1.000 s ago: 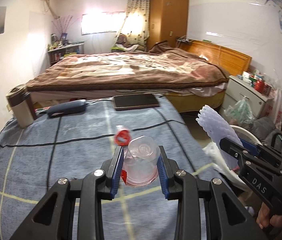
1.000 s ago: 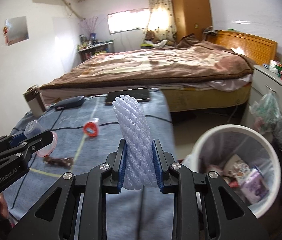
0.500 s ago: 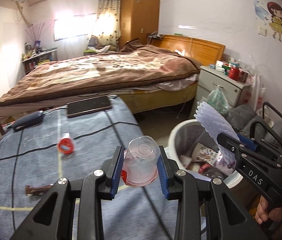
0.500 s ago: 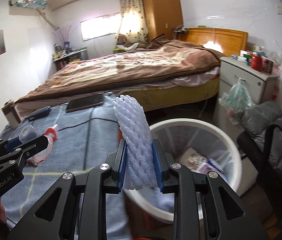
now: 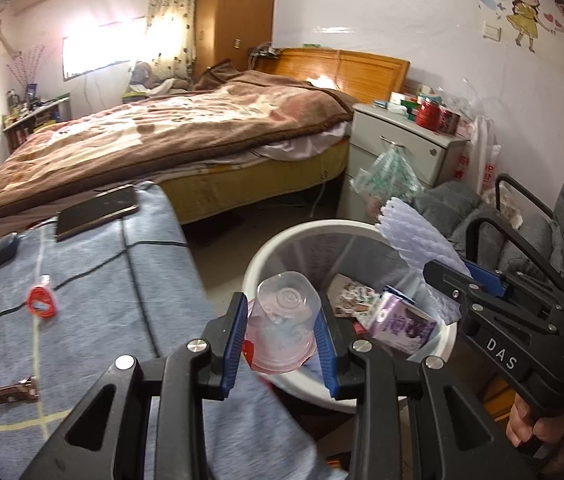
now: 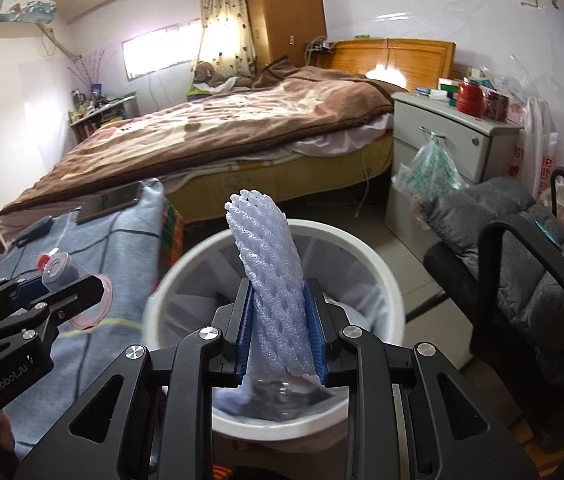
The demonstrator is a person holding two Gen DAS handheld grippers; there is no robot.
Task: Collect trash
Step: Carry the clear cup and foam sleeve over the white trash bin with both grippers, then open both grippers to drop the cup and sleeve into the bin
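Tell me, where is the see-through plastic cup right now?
The plastic cup is pinched in the left gripper, at the near-left rim of the white bin, beside the blue blanket.

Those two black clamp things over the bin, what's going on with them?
A person is tidying a bedroom with a hand-held tool in each hand. The left tool is clamped on a clear plastic cup, and the right tool grips a white foam fruit net. Both are held at the white trash bin, which already has wrappers in it. Nothing is dropped yet. A red cap and a brown snack wrapper lie on the blue blanket.
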